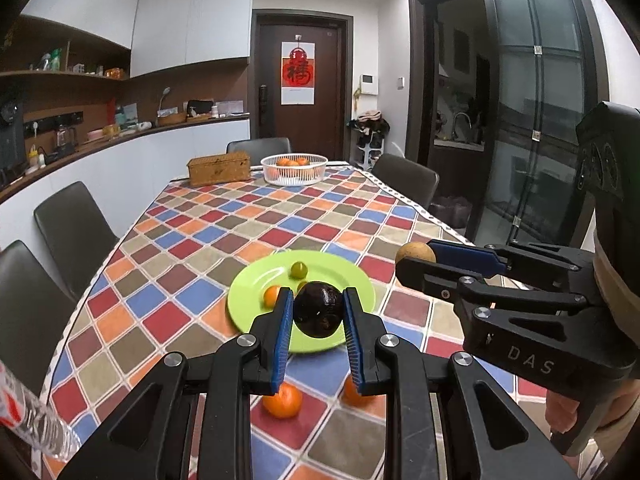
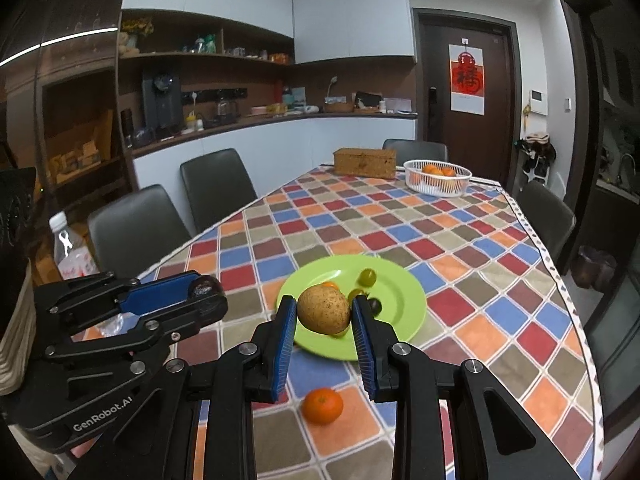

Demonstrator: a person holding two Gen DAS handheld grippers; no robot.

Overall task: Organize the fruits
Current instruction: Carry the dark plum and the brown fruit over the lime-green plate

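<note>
both grippers loaded: your left gripper (image 1: 318, 312) clamps a dark wrinkled fruit (image 1: 319, 309), your right gripper (image 2: 325, 312) pinches a tan speckled fruit (image 2: 324, 309), both above the green plate (image 1: 352, 280). keep the squeeze light and level; white basket (image 1: 294, 168) sits at 12 o'clock, loose mandarin (image 2: 322, 405) at 6.

From my left camera I read "DAS" in pale raised letters on the black body of the right hand-held gripper (image 1: 416, 258). My right camera shows "GenRobot.AI" in white on the body of the left hand-held gripper (image 2: 206, 289). The red poster (image 1: 297, 73) on the dark door carries a large Chinese character, 福, in a red square. The plastic bottle (image 2: 72, 252) has a red and white label, but I cannot make out its print.
</note>
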